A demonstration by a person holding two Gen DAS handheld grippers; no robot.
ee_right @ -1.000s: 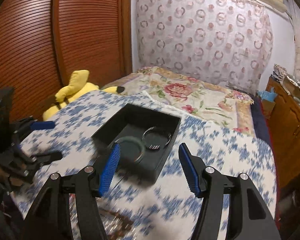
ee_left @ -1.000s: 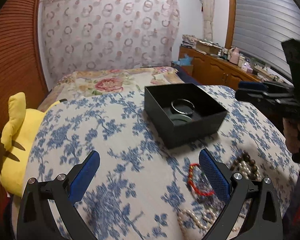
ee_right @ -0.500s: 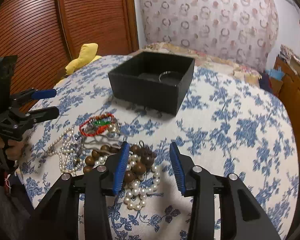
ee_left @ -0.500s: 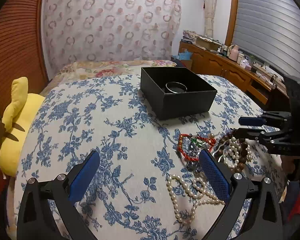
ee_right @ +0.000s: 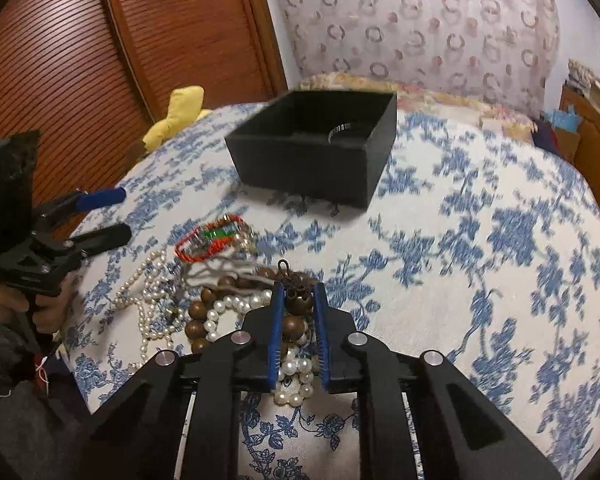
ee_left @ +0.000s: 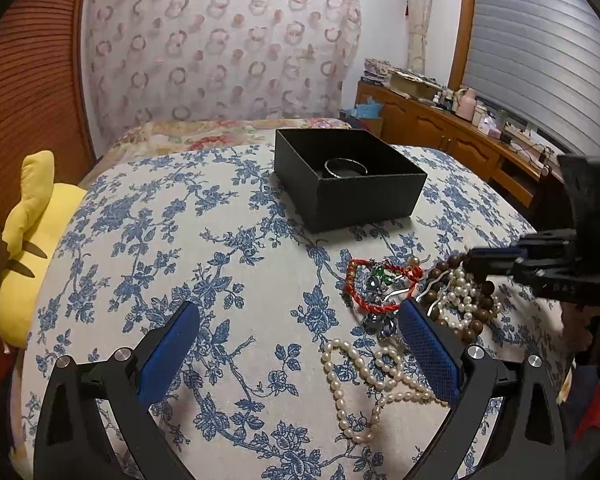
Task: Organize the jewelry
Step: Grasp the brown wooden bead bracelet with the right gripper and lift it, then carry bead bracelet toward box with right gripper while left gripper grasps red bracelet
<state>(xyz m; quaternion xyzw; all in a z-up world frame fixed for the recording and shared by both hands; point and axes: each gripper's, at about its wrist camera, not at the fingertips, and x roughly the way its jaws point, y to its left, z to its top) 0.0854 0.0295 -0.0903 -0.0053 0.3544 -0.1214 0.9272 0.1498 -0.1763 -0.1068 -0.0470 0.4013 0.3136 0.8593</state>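
A jewelry pile lies on the blue-flowered cloth (ee_left: 220, 264): a red cord bracelet (ee_left: 380, 284), a pearl necklace (ee_left: 340, 380) and a brown wooden bead bracelet (ee_left: 444, 270). Behind the pile stands an open black box (ee_left: 364, 196) with a silver bangle (ee_left: 346, 168) inside. My right gripper (ee_right: 299, 294) is low over the pile, and its jaws are closing with the pads pressing on the brown bead bracelet (ee_right: 292, 324). White pearls (ee_right: 236, 304) lie tangled beside it. My left gripper (ee_left: 298, 308) hovers open left of the pile, holding nothing.
A yellow plush toy (ee_left: 20, 248) lies at the cloth's left edge, by the slatted wooden doors (ee_right: 80, 60). A cluttered wooden sideboard (ee_left: 460, 132) runs along the right wall. A person's hand (ee_right: 48, 312) holds the left gripper's handle.
The right gripper came down from above the black box to the jewelry pile, and its jaws narrowed onto the brown beads. The left gripper lowered a little and stayed open.
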